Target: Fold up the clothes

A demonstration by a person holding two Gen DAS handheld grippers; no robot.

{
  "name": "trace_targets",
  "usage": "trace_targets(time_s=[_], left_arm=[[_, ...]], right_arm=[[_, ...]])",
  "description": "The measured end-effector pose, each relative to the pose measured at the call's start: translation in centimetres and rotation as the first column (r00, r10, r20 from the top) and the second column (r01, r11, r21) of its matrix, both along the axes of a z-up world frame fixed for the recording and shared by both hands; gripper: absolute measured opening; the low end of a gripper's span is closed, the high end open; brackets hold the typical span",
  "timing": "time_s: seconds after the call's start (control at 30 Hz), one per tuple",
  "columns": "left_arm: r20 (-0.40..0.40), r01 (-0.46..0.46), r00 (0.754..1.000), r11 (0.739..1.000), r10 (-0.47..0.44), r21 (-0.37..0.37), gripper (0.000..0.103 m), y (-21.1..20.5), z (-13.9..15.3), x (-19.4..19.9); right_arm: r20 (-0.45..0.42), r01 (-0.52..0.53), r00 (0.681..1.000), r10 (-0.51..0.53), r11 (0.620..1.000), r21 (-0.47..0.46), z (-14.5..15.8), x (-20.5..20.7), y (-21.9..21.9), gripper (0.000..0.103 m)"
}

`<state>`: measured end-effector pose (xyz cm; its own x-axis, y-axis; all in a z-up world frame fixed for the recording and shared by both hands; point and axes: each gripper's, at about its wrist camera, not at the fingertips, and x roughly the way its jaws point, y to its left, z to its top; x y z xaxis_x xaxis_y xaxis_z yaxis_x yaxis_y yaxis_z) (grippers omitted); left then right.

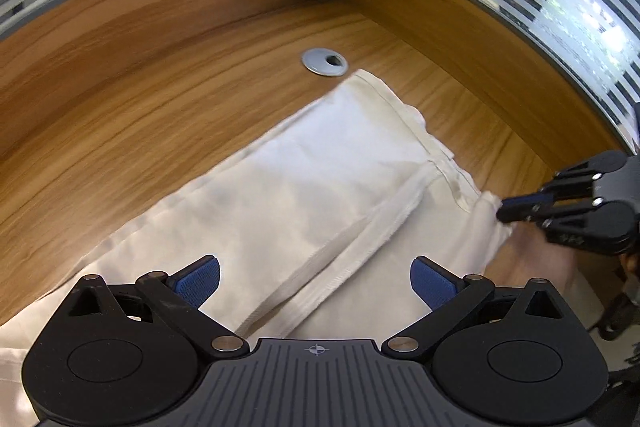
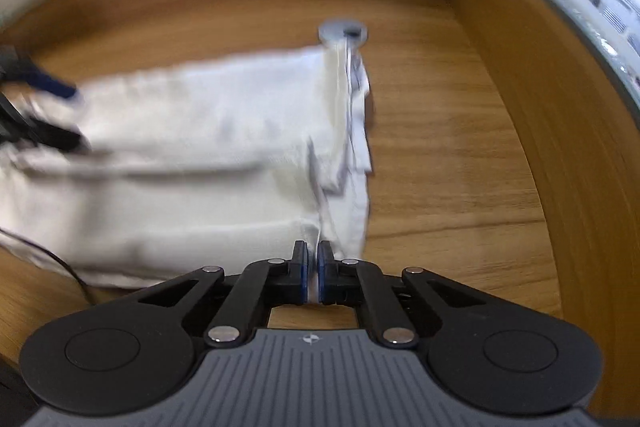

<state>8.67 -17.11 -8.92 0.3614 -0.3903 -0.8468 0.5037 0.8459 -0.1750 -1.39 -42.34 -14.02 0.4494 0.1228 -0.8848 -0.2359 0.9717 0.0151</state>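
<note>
**Right gripper pinches the hem while the left waits open**

Left wrist view: the left gripper (image 1: 315, 281) hangs with its jaws spread wide above the cream garment (image 1: 304, 179), gripping nothing. The garment lies flat on the wooden desk (image 1: 120, 99), one corner near the cable grommet (image 1: 325, 61). At the right, the right gripper (image 1: 505, 211) meets the cloth's edge.

Right wrist view: the right gripper is clenched on the garment's near edge. To fold cleanly, the left should probably catch the matching edge before both lift together, keeping the cloth taut.
</note>
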Motion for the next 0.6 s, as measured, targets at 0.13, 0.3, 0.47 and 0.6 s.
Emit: trace_targets(time_s=[0.13,0.3,0.47,0.6], left_arm=[[0.031,-0.028,0.999,1.000,0.028,-0.002,0.102,0.9,0.6,-0.3],[0.042,-0.057,0.997,0.998,0.058,-0.009,0.102,2.0,0.9,-0.7],[0.040,-0.083,0.996,0.996,0.084,-0.020,0.102,3.1,1.2,-1.1],[0.044,-0.107,0.993,0.994,0.109,-0.037,0.102,4.1,1.5,-1.6]], right_arm=[[-0.019,-0.038,0.999,0.037,0.997,-0.065,0.0,1.0,-0.1,0.024],[0.037,-0.075,0.997,0.074,0.996,0.047,2.3,2.2,-1.0,0.029],[0.036,-0.163,0.986,0.162,0.986,0.028,0.6,4.4,0.4,0.029],[0.001,-0.208,0.978,0.208,0.978,0.031,-0.9,5.5,1.0,0.023]])
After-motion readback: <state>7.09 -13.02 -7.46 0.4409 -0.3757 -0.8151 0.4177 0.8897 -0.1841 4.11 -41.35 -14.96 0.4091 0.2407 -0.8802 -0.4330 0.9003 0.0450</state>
